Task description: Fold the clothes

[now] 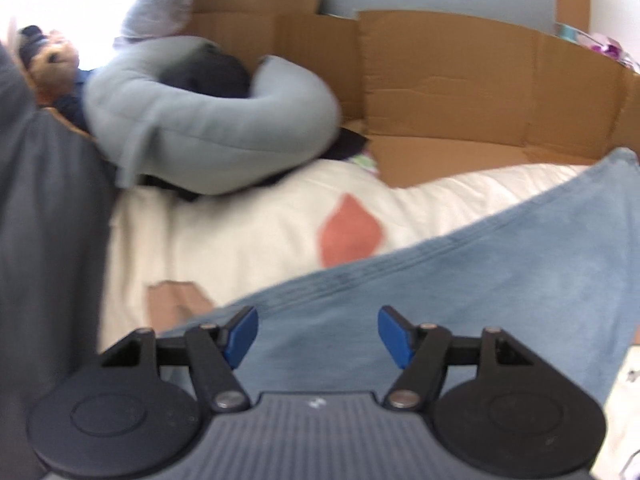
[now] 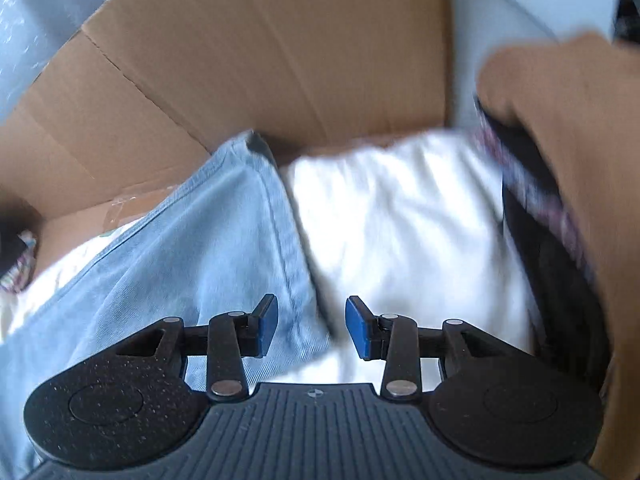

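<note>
**Jeans Edge Relative to Both Jaw Sets**

The light-blue jeans (image 1: 460, 280) lay on a white cover (image 1: 248, 232), which served as the reference surface. In the left wrist view the denim ran as a long band from below the left gripper (image 1: 318, 332) up and away to its right, toward the cardboard box (image 1: 460, 92). The left jaws stood wide apart and empty, directly above the denim.

In the right wrist view the hemmed end of the jeans (image 2: 180, 256) pointed away toward the box wall (image 2: 260, 60), with a stitched side seam passing just left of the right gripper (image 2: 312, 328). The right jaws stood moderately apart, holding nothing, straddling the line where denim met white cover.

Judgement: the right gripper sat nearer a graspable edge. Whether the jeans had been folded could not be determined.
</note>
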The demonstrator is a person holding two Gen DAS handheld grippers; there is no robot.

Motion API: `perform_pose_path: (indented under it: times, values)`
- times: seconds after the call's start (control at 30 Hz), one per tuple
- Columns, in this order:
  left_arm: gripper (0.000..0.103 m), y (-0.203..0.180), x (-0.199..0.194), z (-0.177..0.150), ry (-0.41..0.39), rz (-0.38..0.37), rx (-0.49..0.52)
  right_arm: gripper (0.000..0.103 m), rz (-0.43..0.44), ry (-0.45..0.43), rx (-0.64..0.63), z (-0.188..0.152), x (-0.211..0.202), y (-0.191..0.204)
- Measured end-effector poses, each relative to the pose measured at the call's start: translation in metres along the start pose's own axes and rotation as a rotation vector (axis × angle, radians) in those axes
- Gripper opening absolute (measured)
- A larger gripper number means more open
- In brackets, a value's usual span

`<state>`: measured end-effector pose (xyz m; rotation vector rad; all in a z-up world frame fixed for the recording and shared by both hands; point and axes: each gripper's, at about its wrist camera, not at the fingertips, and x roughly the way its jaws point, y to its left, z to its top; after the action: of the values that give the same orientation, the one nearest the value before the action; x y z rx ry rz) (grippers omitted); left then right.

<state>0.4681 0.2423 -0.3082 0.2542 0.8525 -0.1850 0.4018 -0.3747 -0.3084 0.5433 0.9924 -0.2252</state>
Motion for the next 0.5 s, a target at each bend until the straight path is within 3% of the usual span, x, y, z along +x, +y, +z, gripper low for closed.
perform_pose_path:
  times: [0.17, 0.27, 0.5]
  values:
    - [0.073, -0.028, 0.008, 0.003, 0.003, -0.057, 0.024, 0.047, 0.077, 0.067, 0.066, -0.028, 0.018, -0.008]
    - [0.073, -0.042, 0.01, 0.002, 0.014, -0.086, 0.037, 0.051, 0.107, 0.053, 0.085, -0.034, 0.02, -0.008]
    - [0.076, -0.068, 0.008, -0.005, 0.014, -0.13, 0.062, 0.05, 0.176, 0.034, 0.148, -0.029, 0.03, -0.009]
